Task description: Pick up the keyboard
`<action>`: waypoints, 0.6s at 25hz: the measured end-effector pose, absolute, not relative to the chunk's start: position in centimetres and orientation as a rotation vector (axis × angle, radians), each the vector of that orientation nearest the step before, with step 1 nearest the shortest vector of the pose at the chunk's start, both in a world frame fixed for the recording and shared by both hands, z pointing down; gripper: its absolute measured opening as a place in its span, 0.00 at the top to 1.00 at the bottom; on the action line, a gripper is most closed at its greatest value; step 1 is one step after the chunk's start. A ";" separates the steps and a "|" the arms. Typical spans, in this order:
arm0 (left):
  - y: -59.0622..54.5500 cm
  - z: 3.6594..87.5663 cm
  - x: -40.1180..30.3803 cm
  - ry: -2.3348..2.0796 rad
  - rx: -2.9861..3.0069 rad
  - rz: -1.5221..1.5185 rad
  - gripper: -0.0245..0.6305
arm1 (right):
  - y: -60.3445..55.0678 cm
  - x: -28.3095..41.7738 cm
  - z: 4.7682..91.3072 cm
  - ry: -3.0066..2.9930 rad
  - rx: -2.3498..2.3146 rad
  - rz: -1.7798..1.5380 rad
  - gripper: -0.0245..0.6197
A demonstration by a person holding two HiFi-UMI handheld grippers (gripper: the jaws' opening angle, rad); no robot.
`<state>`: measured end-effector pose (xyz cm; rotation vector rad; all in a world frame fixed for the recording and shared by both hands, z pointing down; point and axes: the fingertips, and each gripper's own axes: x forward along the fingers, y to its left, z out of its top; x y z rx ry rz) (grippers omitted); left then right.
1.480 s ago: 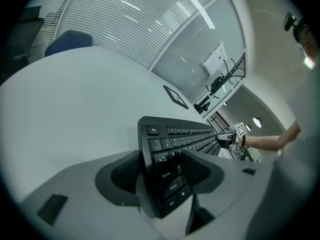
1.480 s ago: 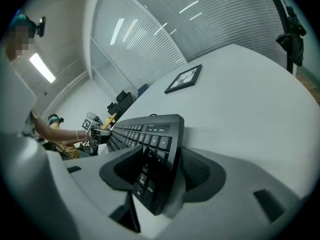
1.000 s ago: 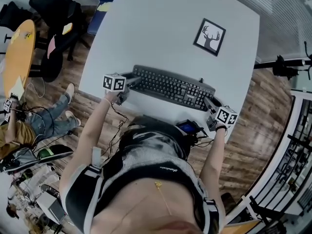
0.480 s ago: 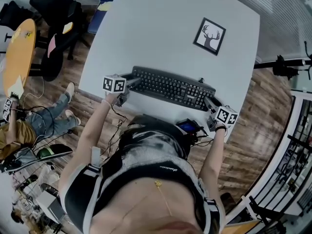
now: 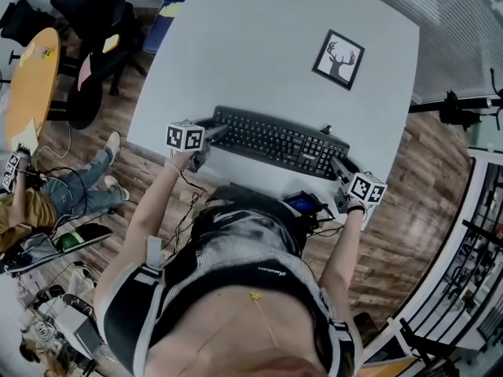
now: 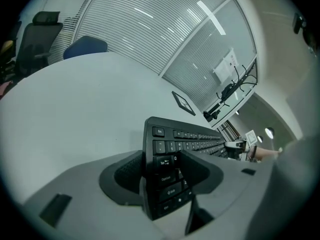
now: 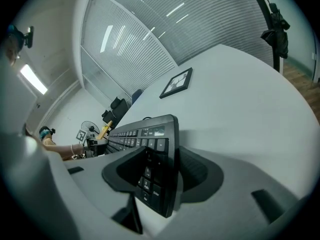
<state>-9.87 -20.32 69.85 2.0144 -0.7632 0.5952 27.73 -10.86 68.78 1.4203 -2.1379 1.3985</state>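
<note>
A black keyboard (image 5: 275, 141) lies lengthwise across the near part of the white table (image 5: 259, 45). My left gripper (image 5: 216, 129) is shut on its left end. In the left gripper view the pads press on the keyboard (image 6: 190, 139) from above and below, at the gripper (image 6: 162, 171). My right gripper (image 5: 338, 166) is shut on the right end. In the right gripper view the keyboard (image 7: 140, 131) runs away from the gripper (image 7: 162, 171) towards the other hand. I cannot tell whether the keyboard is off the tabletop.
A framed deer picture (image 5: 339, 59) lies flat on the table beyond the keyboard. Dark chairs (image 5: 86, 22) and an orange round table (image 5: 31, 85) stand at the left. A person (image 5: 78, 195) sits on the wooden floor there. The table's near edge runs just below the keyboard.
The keyboard and both grippers have kept their places. Only the person on the floor at the left has shifted a little.
</note>
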 end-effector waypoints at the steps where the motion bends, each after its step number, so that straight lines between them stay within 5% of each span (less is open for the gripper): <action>1: -20.3 69.7 -9.9 -0.765 2.014 0.593 0.63 | -10.9 27.7 68.7 -2.139 1.419 1.396 0.66; 15: -20.0 69.2 -9.8 -0.769 2.011 0.591 0.63 | -10.9 27.5 68.0 -2.143 1.406 1.414 0.66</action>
